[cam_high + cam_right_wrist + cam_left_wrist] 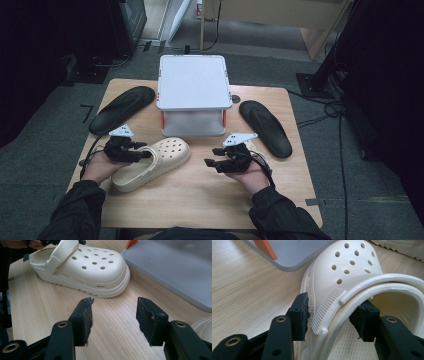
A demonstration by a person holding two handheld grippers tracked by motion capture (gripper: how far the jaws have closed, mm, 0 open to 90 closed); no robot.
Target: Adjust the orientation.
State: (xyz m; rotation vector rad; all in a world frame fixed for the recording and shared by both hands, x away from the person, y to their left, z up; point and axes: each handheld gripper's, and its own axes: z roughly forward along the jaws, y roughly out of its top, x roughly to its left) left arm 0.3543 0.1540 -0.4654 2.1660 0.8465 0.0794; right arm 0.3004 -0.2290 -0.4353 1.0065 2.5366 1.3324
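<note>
Left tongs (332,315) straddle the cream clog's (152,162) side wall near the strap, pads not clearly pressing it. Right tongs (113,320) hang spread over bare bench (200,195). Clog lies left of centre, toe pointing up-right toward the grey box (192,95); its heel is hidden.

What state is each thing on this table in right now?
Cream clog: upright on its sole, side wall between the left tongs.
Left tongs: straddling that wall, grip unclear.
Right tongs: open, empty.
Grey box: lid closed.
Two black insoles: lying flat.
</note>
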